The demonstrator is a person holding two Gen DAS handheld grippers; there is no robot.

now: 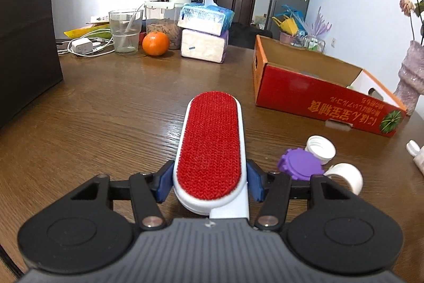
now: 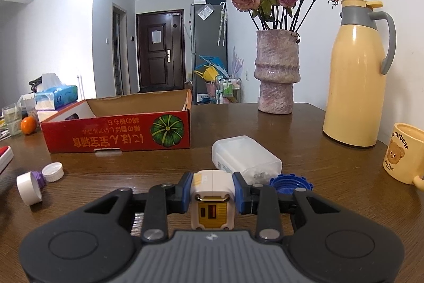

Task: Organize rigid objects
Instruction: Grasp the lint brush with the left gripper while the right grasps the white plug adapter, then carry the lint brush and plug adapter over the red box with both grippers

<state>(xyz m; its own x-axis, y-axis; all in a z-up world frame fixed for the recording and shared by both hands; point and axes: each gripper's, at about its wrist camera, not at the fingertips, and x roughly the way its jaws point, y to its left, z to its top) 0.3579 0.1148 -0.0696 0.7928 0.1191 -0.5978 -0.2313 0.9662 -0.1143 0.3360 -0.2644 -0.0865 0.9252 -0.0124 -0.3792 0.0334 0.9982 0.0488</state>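
My left gripper [image 1: 210, 183] is shut on a lint brush [image 1: 212, 139] with a red fabric face and white body; its blue pads press both sides, and the brush points ahead over the wooden table [image 1: 119, 110]. My right gripper [image 2: 213, 190] is shut on a small white and yellow charger block [image 2: 212, 206]. An open red cardboard box [image 1: 318, 94] [image 2: 119, 134] lies ahead of both. A purple cap [image 1: 300, 163], a white cap [image 1: 320, 147] and a white ring [image 1: 347, 175] lie right of the brush. A translucent plastic container [image 2: 243, 155] and a blue cap [image 2: 290, 183] lie just past the charger.
At the far left stand a glass [image 1: 126, 29], an orange [image 1: 155, 43], stacked tissue packs [image 1: 205, 36] and a white adapter with cables [image 1: 82, 46]. A dark block [image 1: 26, 17] fills the left edge. A flower vase [image 2: 277, 76], a yellow thermos [image 2: 357, 76] and a mug [image 2: 402, 153] stand on the right.
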